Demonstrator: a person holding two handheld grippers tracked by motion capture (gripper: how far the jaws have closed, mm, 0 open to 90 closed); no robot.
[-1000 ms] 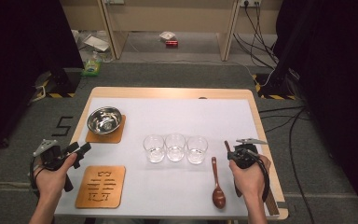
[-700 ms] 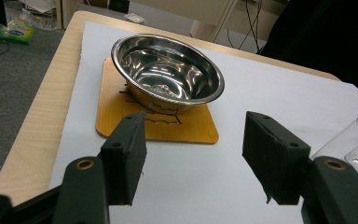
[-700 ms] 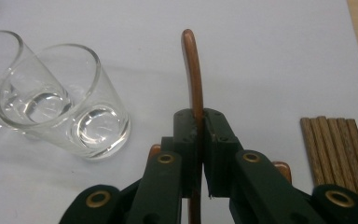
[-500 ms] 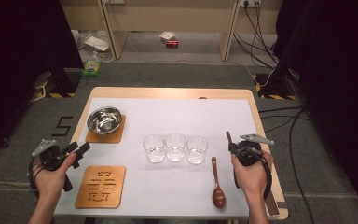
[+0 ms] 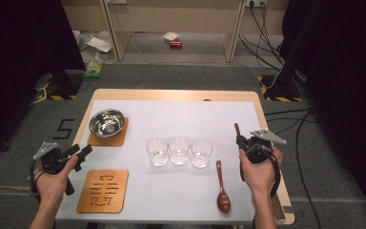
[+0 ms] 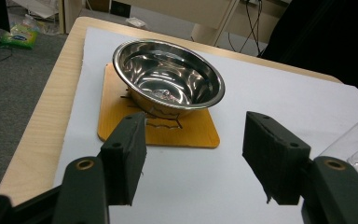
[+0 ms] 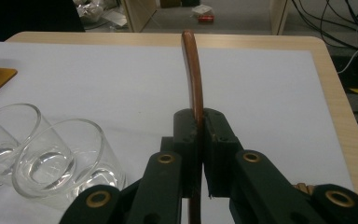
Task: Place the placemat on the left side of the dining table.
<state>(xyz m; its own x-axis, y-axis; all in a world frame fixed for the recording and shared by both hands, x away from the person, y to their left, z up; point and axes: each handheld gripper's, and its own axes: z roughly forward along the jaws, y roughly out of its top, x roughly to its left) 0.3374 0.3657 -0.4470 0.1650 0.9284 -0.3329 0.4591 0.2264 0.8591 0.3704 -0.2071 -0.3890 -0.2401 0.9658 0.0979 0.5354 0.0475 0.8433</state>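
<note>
High view: taking the row of three glasses as the mark, the right tongs hover just right of them, clamped shut on a wooden spoon whose handle sticks up past the jaws, off the worktop. A second spoon lies below-right of the glasses, untouched. Far left of the glasses, the left tongs stand wide open and empty, facing the steel bowl on its coaster. My read: one spoon is picked up; placing it, and fetching the other, remain.
</note>
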